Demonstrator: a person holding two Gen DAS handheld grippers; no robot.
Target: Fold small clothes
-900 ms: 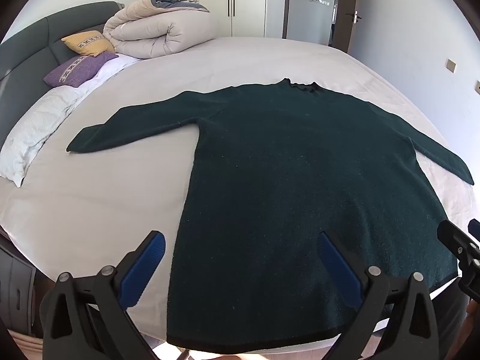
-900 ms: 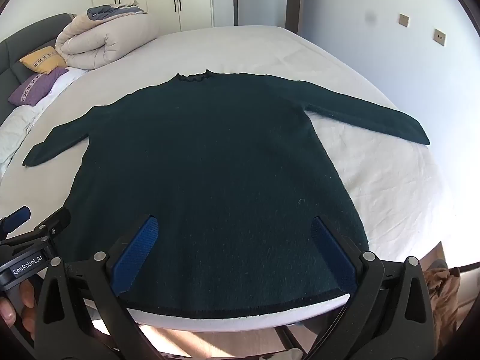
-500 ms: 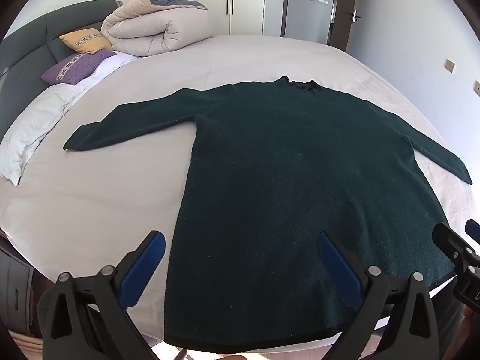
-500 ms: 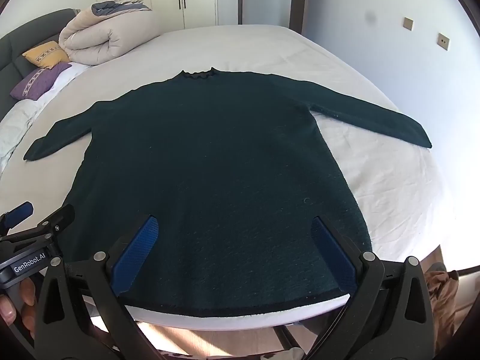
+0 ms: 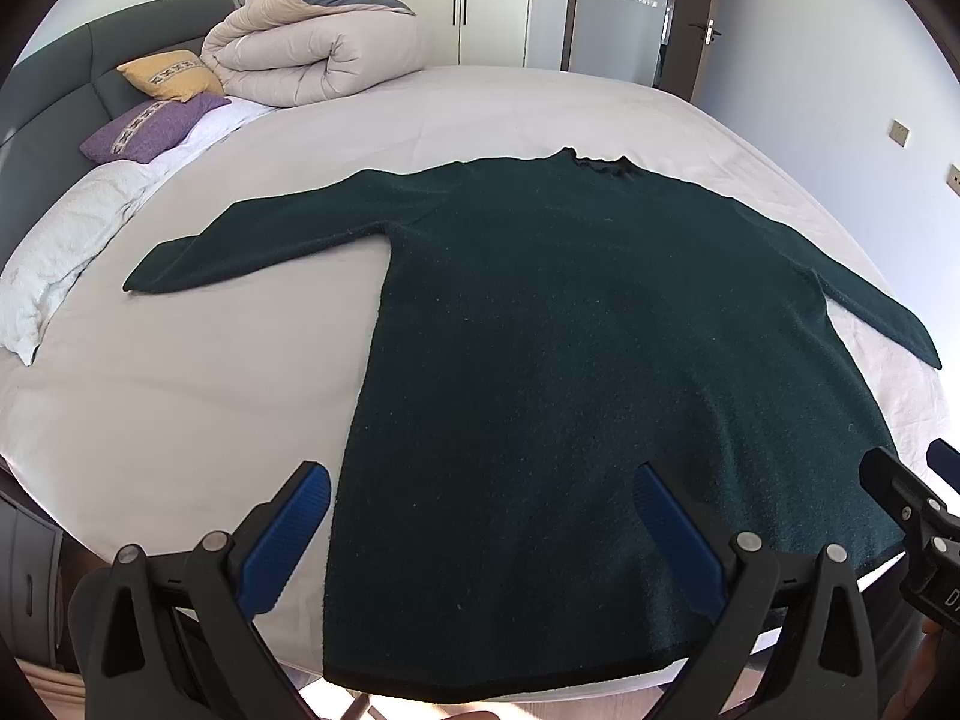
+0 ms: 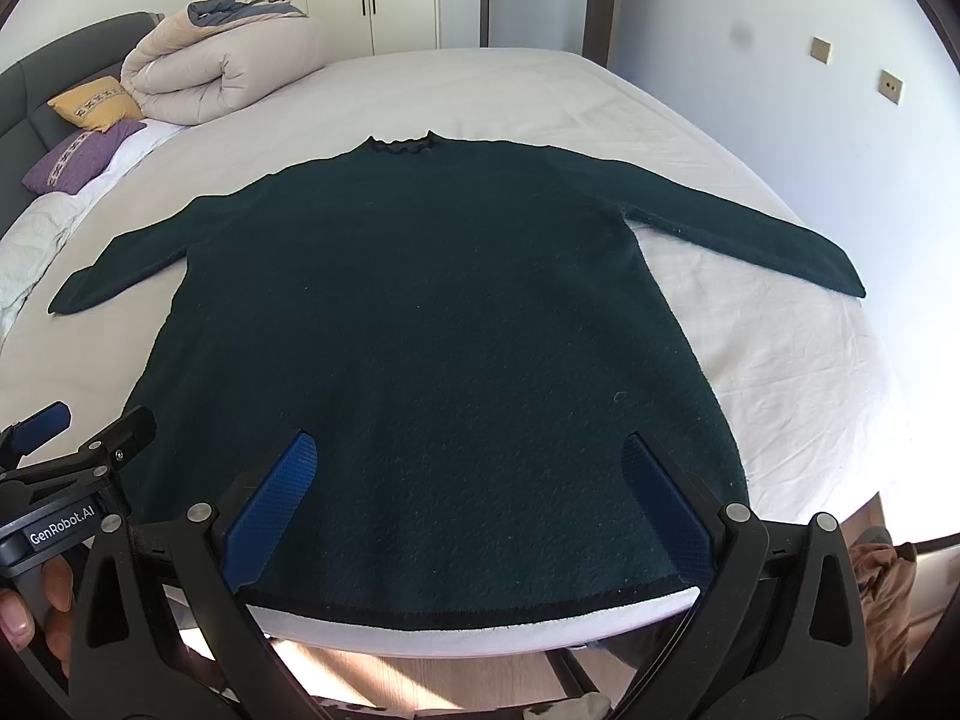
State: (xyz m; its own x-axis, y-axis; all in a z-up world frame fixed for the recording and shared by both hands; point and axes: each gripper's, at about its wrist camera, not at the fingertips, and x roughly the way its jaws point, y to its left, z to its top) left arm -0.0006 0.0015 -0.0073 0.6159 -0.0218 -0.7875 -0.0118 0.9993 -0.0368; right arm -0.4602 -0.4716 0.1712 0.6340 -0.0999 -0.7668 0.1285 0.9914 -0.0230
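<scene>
A dark green sweater (image 5: pixel 600 360) lies flat on a bed (image 5: pixel 210 372), both sleeves spread wide, collar pointing away and hem at the bed's near edge. To the sweater's far left, by the headboard, sit a purple pillow (image 5: pixel 150 132), a yellow pillow (image 5: pixel 171 75) and a rolled duvet (image 5: pixel 312 54). The left claw (image 5: pixel 480 516) hangs with its blue pads apart over the sweater's left hem corner, touching nothing, while the right claw (image 6: pixel 468 492) hangs likewise spread above the hem's right half, also empty.
</scene>
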